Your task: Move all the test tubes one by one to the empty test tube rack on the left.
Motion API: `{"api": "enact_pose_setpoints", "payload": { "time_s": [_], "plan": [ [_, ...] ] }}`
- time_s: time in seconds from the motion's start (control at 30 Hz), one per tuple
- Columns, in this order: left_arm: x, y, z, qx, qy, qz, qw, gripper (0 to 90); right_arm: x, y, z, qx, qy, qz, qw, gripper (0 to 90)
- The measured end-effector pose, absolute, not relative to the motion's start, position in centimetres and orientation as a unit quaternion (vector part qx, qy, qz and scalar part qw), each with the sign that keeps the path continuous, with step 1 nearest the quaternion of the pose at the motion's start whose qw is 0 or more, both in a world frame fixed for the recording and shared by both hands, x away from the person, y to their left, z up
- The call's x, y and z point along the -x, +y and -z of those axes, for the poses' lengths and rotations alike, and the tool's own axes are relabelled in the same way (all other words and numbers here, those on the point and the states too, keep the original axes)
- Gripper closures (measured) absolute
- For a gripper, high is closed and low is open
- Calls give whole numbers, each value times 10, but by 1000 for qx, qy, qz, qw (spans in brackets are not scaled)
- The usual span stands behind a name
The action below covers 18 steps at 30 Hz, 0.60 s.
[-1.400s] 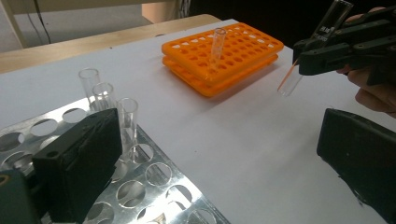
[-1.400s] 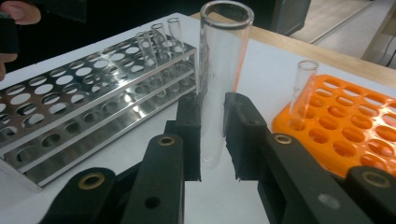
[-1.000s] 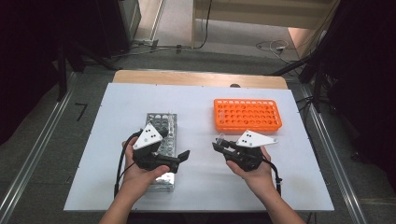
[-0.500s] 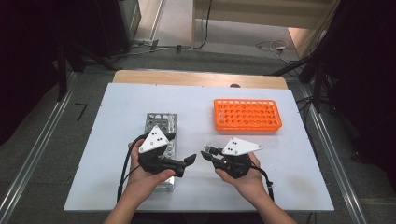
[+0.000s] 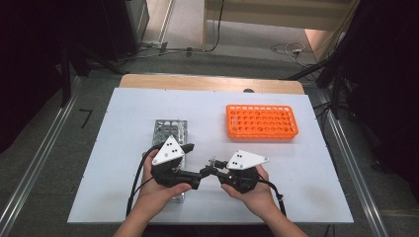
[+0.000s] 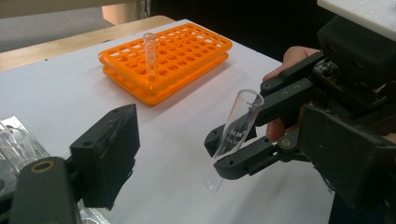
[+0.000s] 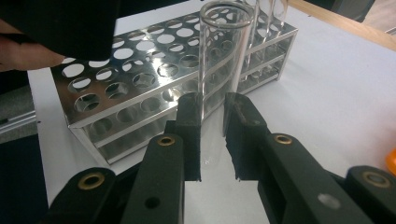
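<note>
Test tube (image 6: 236, 135) stood clamped between the right gripper (image 7: 212, 112) jaws above the white table (image 5: 128, 108), between the metal rack (image 7: 154, 70) and orange rack (image 5: 262, 121). Left gripper (image 6: 116, 144) looked open — seemingly released. Best carried upright, gently, without squeezing harder.

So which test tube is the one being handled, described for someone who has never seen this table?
Start at the orange rack on the white table, then come toward the person's hands. Between them, the right gripper is shut on a clear empty test tube. Unlike the tube standing in the orange rack, it hangs tilted above the table.
</note>
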<state>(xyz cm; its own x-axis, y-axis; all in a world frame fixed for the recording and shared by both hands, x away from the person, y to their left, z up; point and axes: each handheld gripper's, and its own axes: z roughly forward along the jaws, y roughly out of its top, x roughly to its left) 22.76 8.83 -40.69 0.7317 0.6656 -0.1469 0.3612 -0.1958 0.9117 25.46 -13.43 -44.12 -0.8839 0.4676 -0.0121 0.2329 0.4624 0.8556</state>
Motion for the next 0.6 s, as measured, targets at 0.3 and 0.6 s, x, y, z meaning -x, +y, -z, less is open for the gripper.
{"api": "enact_pose_setpoints", "payload": {
  "time_s": [0.3,0.6],
  "plan": [
    [-225,78,409,-776,323,-146,521,280,-252,-130,443,-200,849,-473,123,742],
    [-222,72,409,-782,312,-155,516,504,-249,-126,443,-193,852,-471,121,742]
  ]
}}
